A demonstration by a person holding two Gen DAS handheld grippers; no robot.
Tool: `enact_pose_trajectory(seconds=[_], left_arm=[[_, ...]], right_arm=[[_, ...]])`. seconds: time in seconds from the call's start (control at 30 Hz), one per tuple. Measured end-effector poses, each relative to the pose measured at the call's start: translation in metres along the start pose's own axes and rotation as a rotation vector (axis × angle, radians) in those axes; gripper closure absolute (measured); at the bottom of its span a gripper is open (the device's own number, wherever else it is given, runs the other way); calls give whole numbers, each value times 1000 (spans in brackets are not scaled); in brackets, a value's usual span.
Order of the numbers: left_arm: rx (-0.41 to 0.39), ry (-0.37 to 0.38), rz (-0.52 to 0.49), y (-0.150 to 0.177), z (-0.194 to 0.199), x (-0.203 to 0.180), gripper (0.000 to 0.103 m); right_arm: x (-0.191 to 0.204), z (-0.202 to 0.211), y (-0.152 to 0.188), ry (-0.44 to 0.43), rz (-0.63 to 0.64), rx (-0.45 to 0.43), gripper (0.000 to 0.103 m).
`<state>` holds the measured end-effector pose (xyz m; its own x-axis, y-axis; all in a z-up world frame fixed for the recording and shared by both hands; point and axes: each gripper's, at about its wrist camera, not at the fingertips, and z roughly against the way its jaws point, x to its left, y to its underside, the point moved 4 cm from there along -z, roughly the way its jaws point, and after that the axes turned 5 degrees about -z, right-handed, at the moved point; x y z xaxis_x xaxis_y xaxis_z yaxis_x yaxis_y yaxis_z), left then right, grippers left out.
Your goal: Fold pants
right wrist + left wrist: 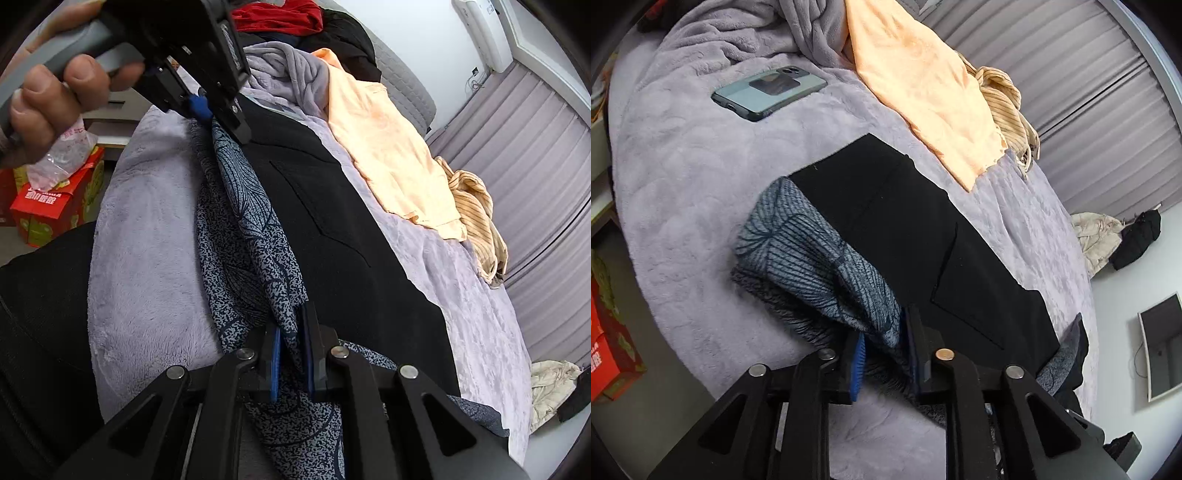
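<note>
The blue-grey patterned pants (812, 254) lie bunched on the lilac blanket (683, 177), partly over a flat black garment (923, 236). My left gripper (882, 354) is shut on one end of the patterned pants. In the right wrist view the same pants (251, 236) stretch along the black garment (351, 229). My right gripper (293, 365) is shut on their near end. The left gripper (218, 114) shows at the top of that view, held by a hand and clamped on the far end.
A phone (768, 92) lies on the blanket at the back. A peach garment (923, 92) and a striped beige one (1008, 107) lie beyond the black garment. A red box (55, 199) stands on the floor at the bed's left. Pleated curtains (535, 166) hang at the right.
</note>
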<state>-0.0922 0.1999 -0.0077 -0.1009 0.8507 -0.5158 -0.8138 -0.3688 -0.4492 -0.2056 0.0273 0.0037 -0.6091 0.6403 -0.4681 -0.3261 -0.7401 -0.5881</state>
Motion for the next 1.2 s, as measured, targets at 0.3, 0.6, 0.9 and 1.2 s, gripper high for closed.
enact_pose_trajectory(seconds=[0.3,0.6,0.9,1.2], left_arm=[[-120,-141,-203,-13,48,-42,76],[-8,-196,-237,-12,-38,-94,2],[19,-344,-377,23,-64,-96,1],[47,-214,-409,28,-47,-124,2]], right_arm=[[-21,34,-7,-34,-147,-35,64],[-197,12,56,134,-930,158,23],[-229,-55,103,213,-1183,402,22],[-223,57,120,207,-1190,222,100]])
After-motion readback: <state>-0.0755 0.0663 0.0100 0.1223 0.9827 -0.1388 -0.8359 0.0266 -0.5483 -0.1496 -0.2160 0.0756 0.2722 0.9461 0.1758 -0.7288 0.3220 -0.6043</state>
